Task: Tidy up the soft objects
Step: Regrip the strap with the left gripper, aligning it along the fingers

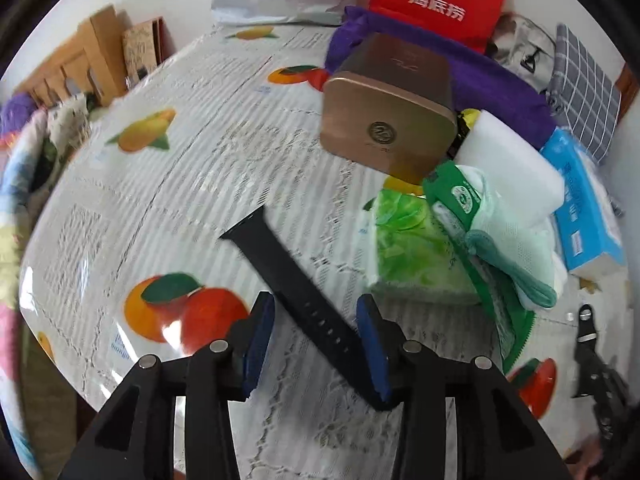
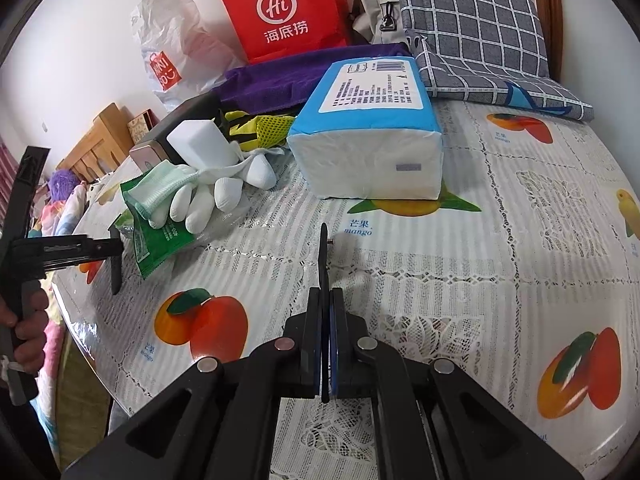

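Note:
A long black watch strap (image 1: pixel 288 276) lies diagonally on the fruit-print tablecloth (image 1: pixel 180 184). My left gripper (image 1: pixel 316 320) is open, its fingers either side of the strap's lower end. My right gripper (image 2: pixel 326 300) is shut on a short black buckle strap (image 2: pixel 323 256), held edge-on above the table; that gripper also shows in the left wrist view (image 1: pixel 588 344). A pile of soft items lies nearby: white gloves (image 2: pixel 216 192), a green packet (image 1: pixel 460 208), a white sponge block (image 2: pixel 202 144) and a blue tissue pack (image 2: pixel 372 128).
A bronze box (image 1: pixel 384 112) stands behind the pile. A purple towel (image 2: pixel 288 76), red bag (image 2: pixel 288 8), plastic bag (image 2: pixel 168 48) and checked cushion (image 2: pixel 476 28) line the back. The left gripper body (image 2: pixel 68 252) shows at the table's left edge.

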`<state>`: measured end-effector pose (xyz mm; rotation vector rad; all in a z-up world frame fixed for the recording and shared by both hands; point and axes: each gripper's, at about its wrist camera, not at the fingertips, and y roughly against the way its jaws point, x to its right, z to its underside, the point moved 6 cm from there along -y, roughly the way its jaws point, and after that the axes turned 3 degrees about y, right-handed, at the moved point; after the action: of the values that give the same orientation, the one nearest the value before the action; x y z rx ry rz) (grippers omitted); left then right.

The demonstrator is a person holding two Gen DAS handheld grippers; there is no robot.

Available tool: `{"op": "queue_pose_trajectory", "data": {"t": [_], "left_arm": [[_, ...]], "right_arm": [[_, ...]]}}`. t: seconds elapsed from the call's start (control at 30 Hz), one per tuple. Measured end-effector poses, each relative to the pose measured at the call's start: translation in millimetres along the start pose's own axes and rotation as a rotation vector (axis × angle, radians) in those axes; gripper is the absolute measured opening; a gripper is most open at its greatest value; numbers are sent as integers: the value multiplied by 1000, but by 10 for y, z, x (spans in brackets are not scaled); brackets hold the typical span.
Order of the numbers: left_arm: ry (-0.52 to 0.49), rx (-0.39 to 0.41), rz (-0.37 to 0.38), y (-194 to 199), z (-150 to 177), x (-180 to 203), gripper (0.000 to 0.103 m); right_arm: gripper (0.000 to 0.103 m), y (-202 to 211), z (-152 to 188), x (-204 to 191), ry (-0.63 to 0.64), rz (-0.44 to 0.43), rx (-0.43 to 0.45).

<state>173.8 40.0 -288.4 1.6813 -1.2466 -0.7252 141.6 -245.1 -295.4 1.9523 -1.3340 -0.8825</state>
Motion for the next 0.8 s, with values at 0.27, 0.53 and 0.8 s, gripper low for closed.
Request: {"op": "queue_pose_trajectory", "data": {"t": [0.27,0.53,0.8], "left_arm": [[1,9,15,29,-68,-21,19],[24,-35,76,72,-8,-82,2],[16,-40,50,77,11,31,22]], "right_arm": [[3,3,-16,48,-6,-14,3],[3,87,-109,147,2,11,34],[3,76,-98,142,6,13,24]]}}
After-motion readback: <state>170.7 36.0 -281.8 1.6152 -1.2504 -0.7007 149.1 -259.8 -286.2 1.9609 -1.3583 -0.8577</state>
